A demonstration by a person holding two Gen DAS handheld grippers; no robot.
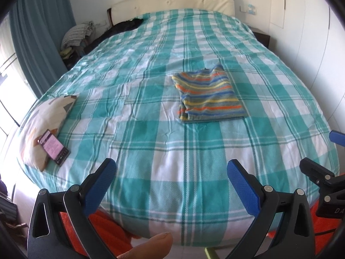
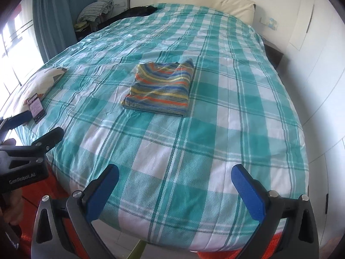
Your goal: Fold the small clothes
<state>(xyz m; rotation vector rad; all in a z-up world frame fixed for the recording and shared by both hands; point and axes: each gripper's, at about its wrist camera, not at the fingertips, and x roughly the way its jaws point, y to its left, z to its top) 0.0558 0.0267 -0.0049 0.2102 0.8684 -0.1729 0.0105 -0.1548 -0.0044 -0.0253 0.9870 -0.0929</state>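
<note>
A striped knit garment (image 1: 209, 96), banded in orange, blue, yellow and green, lies folded into a compact rectangle on the teal-and-white plaid bedspread (image 1: 151, 129), toward the middle of the bed and slightly right of centre in the left wrist view. Both tools hang over the near edge of the bed, well apart from the garment. The left gripper (image 1: 171, 179) has its blue-padded fingers (image 1: 242, 185) spread wide with nothing between them, and a fingertip of the person shows at the bottom edge below it. The right gripper (image 2: 174, 183) is likewise spread wide and holds nothing. At the near left edge of the bed a patterned pillow (image 1: 46, 120) lies flat, and a smartphone (image 1: 54, 147) with a lit screen rests partly on it. A cream padded headboard (image 1: 172, 0) stands at the far end, with teal curtains (image 1: 41, 36) on the far left beside a bright window.
</note>
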